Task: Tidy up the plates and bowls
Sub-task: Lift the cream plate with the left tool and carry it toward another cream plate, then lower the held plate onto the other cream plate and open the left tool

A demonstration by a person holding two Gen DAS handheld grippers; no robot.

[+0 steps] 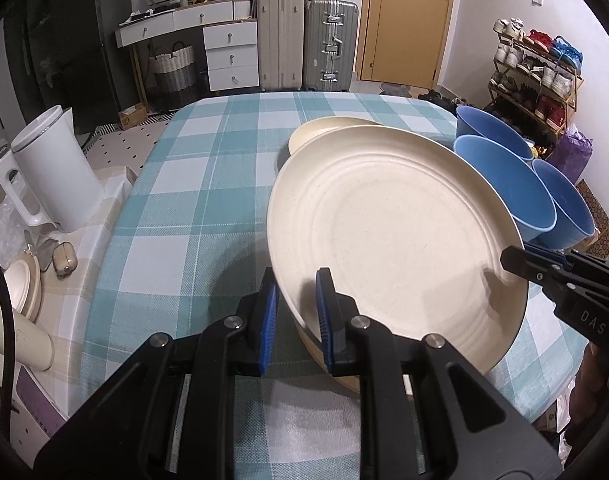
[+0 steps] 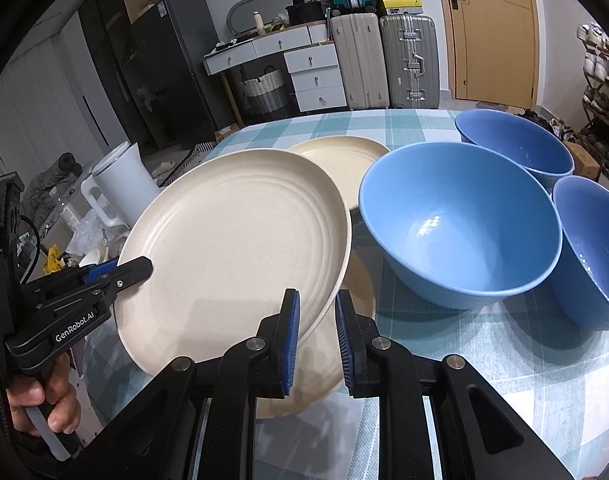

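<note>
Both grippers, left [image 1: 296, 312] and right [image 2: 317, 332], clamped on opposite rims of cream plate [image 1: 396, 232], tilted just above another plate [image 2: 344, 344] on checked tablecloth [image 1: 192, 184], beside three blue bowls [image 2: 460, 220]

Two close downward wrist views, both on one cream plate [image 1: 396, 240].

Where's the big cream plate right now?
The big cream plate is held tilted above the checked tablecloth, its rim gripped by both the left gripper and right gripper, just left of the blue bowls.
</note>
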